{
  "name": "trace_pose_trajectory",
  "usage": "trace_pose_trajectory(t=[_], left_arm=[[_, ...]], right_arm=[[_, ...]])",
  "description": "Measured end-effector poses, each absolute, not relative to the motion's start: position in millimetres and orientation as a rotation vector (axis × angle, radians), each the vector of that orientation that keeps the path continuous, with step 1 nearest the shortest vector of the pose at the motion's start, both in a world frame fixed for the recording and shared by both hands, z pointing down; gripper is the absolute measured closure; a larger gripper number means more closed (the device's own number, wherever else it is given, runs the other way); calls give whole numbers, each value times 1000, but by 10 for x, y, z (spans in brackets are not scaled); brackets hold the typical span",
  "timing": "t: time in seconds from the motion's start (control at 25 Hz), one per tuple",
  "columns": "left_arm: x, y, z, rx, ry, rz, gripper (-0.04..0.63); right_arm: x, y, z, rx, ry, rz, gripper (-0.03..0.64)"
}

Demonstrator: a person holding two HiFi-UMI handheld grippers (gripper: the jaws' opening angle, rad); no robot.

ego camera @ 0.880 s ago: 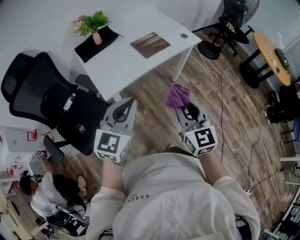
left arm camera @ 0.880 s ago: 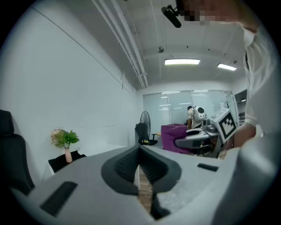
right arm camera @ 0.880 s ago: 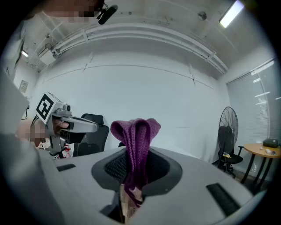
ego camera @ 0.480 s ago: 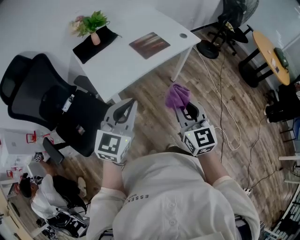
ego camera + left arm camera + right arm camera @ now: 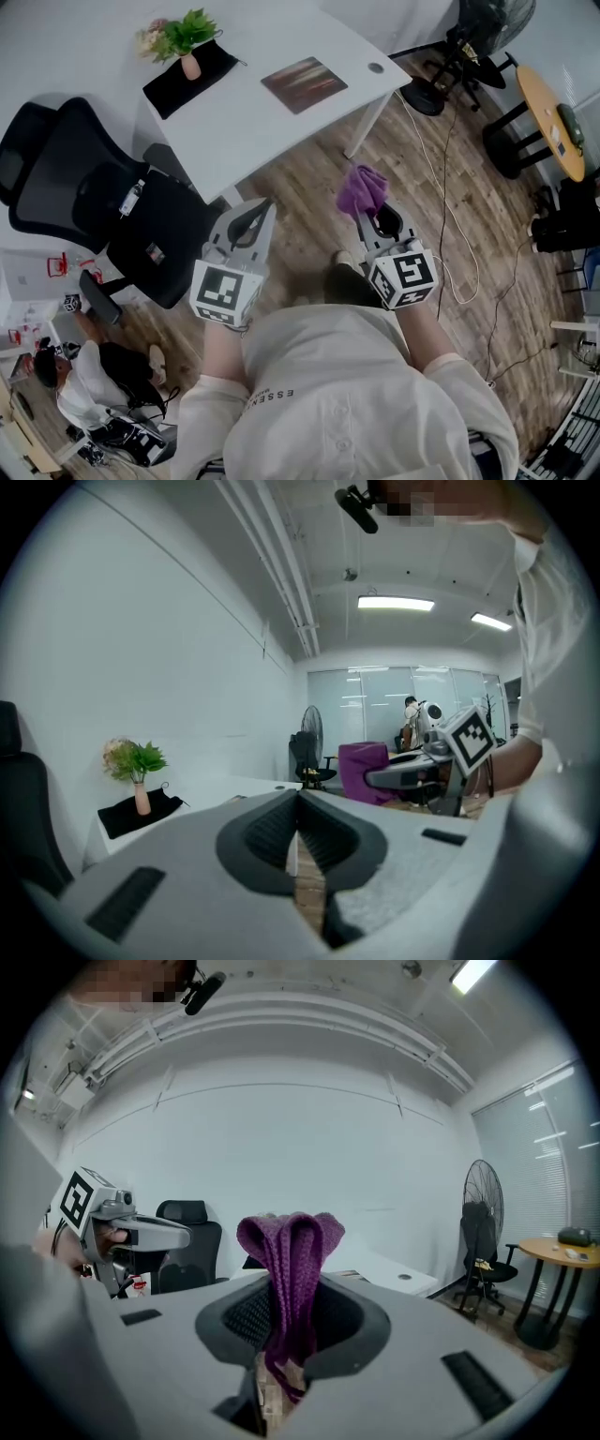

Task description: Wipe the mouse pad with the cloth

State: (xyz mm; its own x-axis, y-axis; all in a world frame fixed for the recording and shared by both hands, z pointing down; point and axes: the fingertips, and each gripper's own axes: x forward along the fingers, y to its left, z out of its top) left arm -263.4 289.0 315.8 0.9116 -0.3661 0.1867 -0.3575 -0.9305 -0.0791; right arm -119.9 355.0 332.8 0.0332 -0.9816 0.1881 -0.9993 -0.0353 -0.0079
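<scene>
A brownish mouse pad [image 5: 303, 83] lies on the white desk [image 5: 244, 122] ahead of me. My right gripper [image 5: 364, 205] is shut on a purple cloth [image 5: 361, 189], which bunches up above its jaws; the same purple cloth [image 5: 291, 1252] fills the middle of the right gripper view. My left gripper [image 5: 253, 217] is shut with nothing in it and hangs over the wooden floor, short of the desk. From the left gripper view, the right gripper [image 5: 412, 774] with the cloth [image 5: 361, 769] shows to the right.
A black office chair [image 5: 103, 211] stands left of the desk's near corner. A small potted plant [image 5: 183, 47] sits on a black mat [image 5: 192, 80] at the desk's far left. Cables trail on the floor [image 5: 450, 178] at right, near a fan base [image 5: 427, 98] and a round wooden table [image 5: 553, 117].
The whole view has shifted slightly; the desk sits a little nearer and more to the right. Both grippers keep their pose, and the cloth stays held.
</scene>
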Motion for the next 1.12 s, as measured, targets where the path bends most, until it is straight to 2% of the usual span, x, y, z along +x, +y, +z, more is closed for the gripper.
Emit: trace_pose_trajectory(t=[0.4, 0.88, 1.12], left_arm=[[-2091, 2331, 3286, -2998, 738, -373, 594], [-479, 1598, 3326, -2977, 944, -407, 594], [73, 1359, 3295, -2946, 1030, -409, 594]], right_arm=[[-575, 2824, 3536, 2043, -2197, 262, 525], [1068, 1904, 3550, 1865, -2304, 337, 525], [1639, 1579, 3484, 1790, -2346, 302, 525]])
